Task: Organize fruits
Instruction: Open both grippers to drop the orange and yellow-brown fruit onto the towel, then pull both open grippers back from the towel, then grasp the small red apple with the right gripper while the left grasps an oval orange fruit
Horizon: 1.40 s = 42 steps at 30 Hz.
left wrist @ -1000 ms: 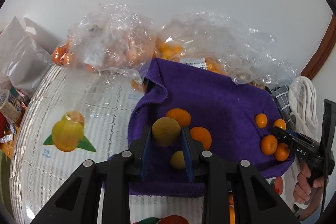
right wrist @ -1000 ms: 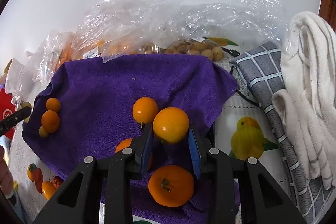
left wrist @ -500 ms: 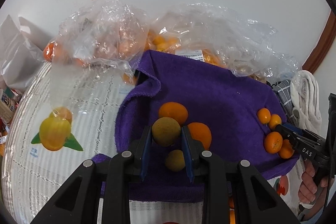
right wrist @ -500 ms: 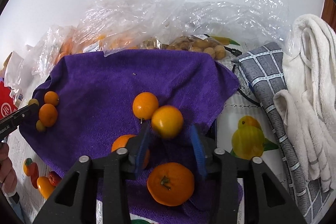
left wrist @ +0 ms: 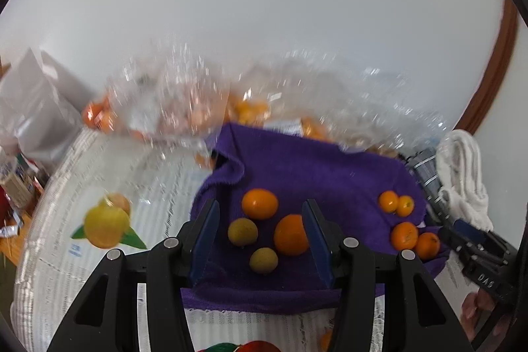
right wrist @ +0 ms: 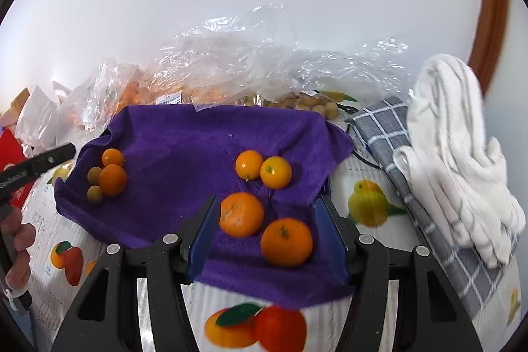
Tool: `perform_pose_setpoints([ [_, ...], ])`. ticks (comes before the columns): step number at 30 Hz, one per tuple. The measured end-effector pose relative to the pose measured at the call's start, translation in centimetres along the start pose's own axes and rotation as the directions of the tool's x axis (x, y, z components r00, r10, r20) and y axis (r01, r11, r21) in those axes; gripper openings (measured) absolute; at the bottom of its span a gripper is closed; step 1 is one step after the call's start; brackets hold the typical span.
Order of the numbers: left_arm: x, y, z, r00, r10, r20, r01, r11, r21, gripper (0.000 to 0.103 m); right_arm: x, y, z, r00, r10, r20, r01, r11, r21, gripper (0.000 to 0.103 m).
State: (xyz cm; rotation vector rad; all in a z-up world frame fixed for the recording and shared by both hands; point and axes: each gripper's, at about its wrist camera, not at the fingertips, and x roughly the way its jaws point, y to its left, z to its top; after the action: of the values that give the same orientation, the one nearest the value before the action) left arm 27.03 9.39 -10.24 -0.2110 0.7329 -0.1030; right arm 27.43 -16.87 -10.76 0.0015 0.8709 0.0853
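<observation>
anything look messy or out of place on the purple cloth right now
Mostly tidy. The fruit sits in two clusters on the purple towel, oranges on the right, smaller fruit on the left. The towel itself lies askew: its far left corner is folded up, and clear plastic bags spill over its back edge.

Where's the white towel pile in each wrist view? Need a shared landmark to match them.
Left wrist: the white towel pile sits at the far right edge, small, just past the purple cloth's right end, beside the grey checked cloth.
Right wrist: the pile fills the right side, lying on the grey checked cloth.
Shared landmark: the purple cloth with the fruits.
</observation>
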Motion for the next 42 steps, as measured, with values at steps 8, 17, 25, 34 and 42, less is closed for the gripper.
perform_pose_setpoints([
  [8,-4.0,3.2,-3.8,0.999,0.042,0.003,-0.042,0.999,0.018,0.050,-1.7,1.4,-2.8,0.994,0.087,-0.063,-0.081,0.992,0.092,0.058],
  [17,-6.1,8.8,-8.6,0.998,0.045,-0.042,-0.050,0.991,-0.126,0.048,-1.0,6.8,-4.8,0.980,0.159,-0.122,-0.156,0.987,0.033,0.046],
  [25,-5.9,8.3,-9.2,0.998,0.045,-0.040,-0.049,0.993,-0.109,0.048,1.7,10.3,-4.5,0.959,0.207,-0.194,-0.206,0.978,0.026,0.039],
  [34,-6.0,8.1,-9.3,0.998,0.062,-0.025,-0.064,0.994,-0.087,0.050,4.2,10.9,-4.1,0.928,0.275,-0.252,-0.258,0.961,0.097,0.022],
  [42,-5.3,7.5,-9.4,0.996,0.070,-0.052,-0.073,0.996,-0.061,0.050,0.7,5.9,-4.8,0.957,0.221,-0.187,-0.206,0.974,0.096,0.022],
])
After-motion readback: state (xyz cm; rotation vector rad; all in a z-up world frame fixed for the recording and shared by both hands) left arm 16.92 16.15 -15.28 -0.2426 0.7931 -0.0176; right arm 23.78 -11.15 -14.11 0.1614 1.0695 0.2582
